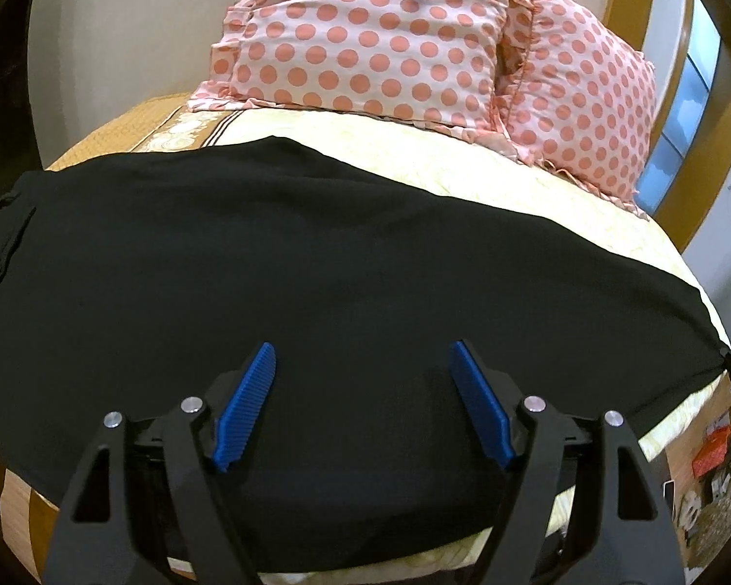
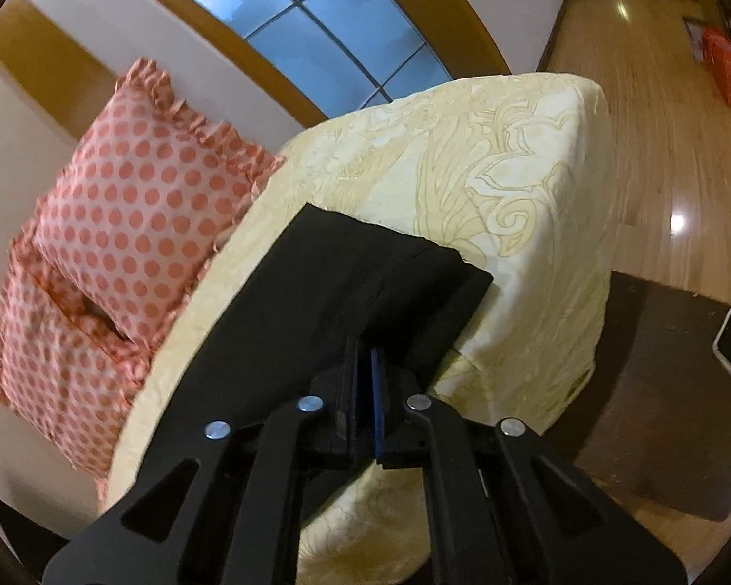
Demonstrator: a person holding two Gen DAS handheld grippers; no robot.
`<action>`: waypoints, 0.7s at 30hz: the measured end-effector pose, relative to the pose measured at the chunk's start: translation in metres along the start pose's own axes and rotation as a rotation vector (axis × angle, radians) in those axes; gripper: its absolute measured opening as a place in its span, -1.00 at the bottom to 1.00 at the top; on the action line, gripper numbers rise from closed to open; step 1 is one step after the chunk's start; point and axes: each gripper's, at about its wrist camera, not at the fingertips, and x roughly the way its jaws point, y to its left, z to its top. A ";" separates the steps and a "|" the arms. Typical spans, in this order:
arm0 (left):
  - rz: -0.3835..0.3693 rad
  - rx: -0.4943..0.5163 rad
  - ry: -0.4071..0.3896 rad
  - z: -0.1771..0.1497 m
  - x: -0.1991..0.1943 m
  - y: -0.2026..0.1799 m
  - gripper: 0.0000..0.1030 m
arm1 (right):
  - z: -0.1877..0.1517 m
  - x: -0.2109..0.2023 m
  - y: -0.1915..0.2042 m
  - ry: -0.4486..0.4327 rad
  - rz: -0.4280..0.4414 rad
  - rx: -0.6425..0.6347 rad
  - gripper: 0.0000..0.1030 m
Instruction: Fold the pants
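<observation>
Black pants (image 1: pixel 292 282) lie spread across a cream bedspread (image 1: pixel 463 165), waistband with a button at the far left. My left gripper (image 1: pixel 363 356) hovers over the near part of the pants, its blue pads (image 1: pixel 248 404) wide apart and empty. In the right wrist view the leg end of the pants (image 2: pixel 355 273) lies on the bedspread (image 2: pixel 487 170) near the bed's corner. My right gripper (image 2: pixel 363 356) is shut on the near edge of the pant leg, fabric pinched between the pads.
Two pink polka-dot pillows (image 1: pixel 365 34) (image 2: pixel 136 204) lean at the head of the bed. Beyond the bed corner is wooden floor (image 2: pixel 667 156) with a dark mat (image 2: pixel 658 390) and an orange bag (image 2: pixel 723 68). A window (image 2: pixel 317 24) is behind the bed.
</observation>
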 end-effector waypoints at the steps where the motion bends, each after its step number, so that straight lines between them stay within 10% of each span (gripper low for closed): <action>1: -0.007 0.000 -0.003 -0.001 -0.001 0.001 0.49 | 0.000 -0.004 -0.001 -0.003 -0.002 0.004 -0.69; 4: -0.051 -0.023 -0.018 -0.002 -0.003 0.006 0.57 | 0.005 -0.023 -0.009 -0.092 -0.021 0.007 -0.18; 21: -0.041 0.001 -0.030 -0.005 -0.002 -0.004 0.76 | 0.006 -0.017 -0.031 -0.123 -0.039 0.106 -0.19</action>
